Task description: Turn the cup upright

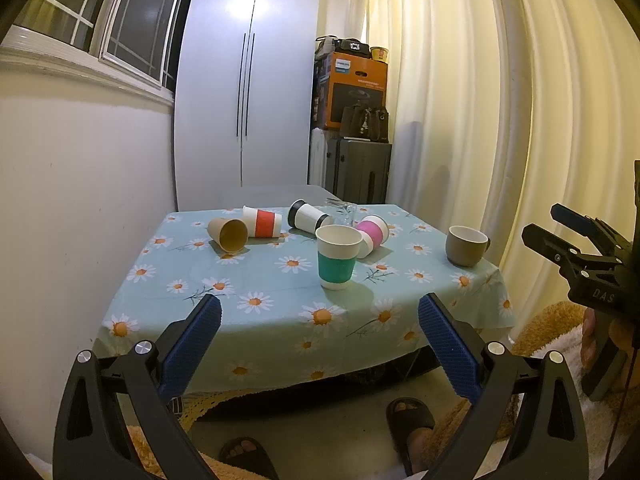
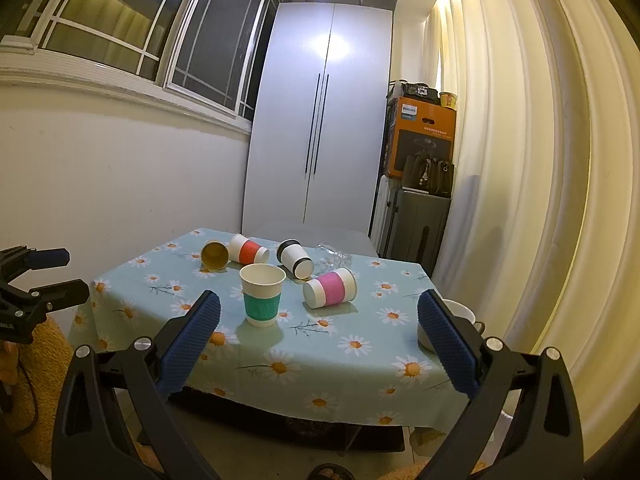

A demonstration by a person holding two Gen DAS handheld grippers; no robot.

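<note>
- The left gripper had its blue pads spread wide apart, holding and touching nothing; it hung short of the table's near edge.
- The right gripper was likewise spread wide and empty, off the near edge of the table.
- The green cup stood upright near the table's middle, mouth up; in the right view the green cup showed between the spread fingers.
- The pink cup lay on its side just behind and right of the green one, partly hidden by it in the left view; the right view showed the pink cup whole.
- The red cup, the brown cup and the black-banded cup lay on their sides toward the far edge.
- A clear glass lay beyond the pink cup, hard to make out against the cloth.
- A grey mug stood upright near the right edge; in the right view the mug was mostly hidden behind the right finger.
- In the left view, the right gripper showed only partly at the frame's right edge, cut off.
- Sandalled feet showed under the table edge, cropped by the frame.
</note>
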